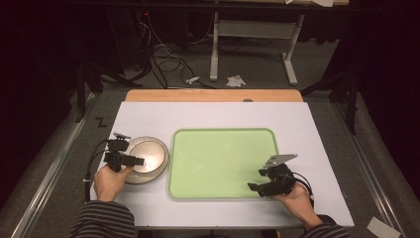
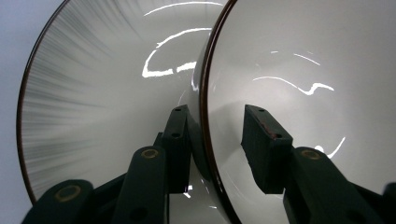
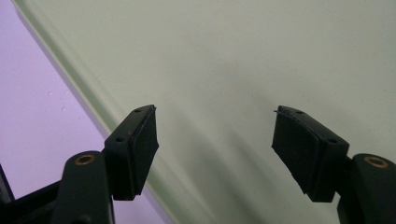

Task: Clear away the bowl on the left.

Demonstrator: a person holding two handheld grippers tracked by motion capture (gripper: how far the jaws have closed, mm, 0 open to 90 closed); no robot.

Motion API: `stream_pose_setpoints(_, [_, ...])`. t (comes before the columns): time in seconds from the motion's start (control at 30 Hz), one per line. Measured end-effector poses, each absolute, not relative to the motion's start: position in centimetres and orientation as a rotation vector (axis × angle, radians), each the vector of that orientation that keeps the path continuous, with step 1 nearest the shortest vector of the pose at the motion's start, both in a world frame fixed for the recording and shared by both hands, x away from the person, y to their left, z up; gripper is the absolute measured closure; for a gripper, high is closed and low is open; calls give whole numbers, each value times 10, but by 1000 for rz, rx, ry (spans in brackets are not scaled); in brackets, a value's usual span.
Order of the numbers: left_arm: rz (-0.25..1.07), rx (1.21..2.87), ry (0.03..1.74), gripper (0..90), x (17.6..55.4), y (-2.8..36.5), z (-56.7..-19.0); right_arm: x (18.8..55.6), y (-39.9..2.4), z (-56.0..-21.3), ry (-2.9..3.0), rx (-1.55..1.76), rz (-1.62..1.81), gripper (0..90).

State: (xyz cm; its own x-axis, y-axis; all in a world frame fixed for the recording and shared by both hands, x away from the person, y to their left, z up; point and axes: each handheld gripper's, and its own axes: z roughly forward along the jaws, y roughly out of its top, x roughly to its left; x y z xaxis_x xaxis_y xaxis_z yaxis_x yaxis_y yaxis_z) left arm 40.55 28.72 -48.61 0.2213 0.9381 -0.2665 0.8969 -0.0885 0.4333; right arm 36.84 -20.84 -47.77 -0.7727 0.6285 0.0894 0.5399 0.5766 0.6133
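At the left of the table a white bowl with a brown rim sits inside a larger white dish. My left gripper reaches over their near-left side. In the left gripper view the bowl has its rim between the jaws: one pad is outside against the wall, above the dish, and the other is inside with a gap to the wall. My left gripper is open. My right gripper hovers open and holding nothing over the near-right corner of the green tray.
The tray lies in the middle of the white table, right beside the dish. A wooden strip edges the table's far side. Beyond it are cables and a grey stand on the floor.
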Motion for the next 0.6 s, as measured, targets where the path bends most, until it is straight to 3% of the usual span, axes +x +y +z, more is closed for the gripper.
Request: stream_pose_setpoints(0.6, [77,1984,1684,683,406,288,-487,368,-206,-479,2665,990,947,325])
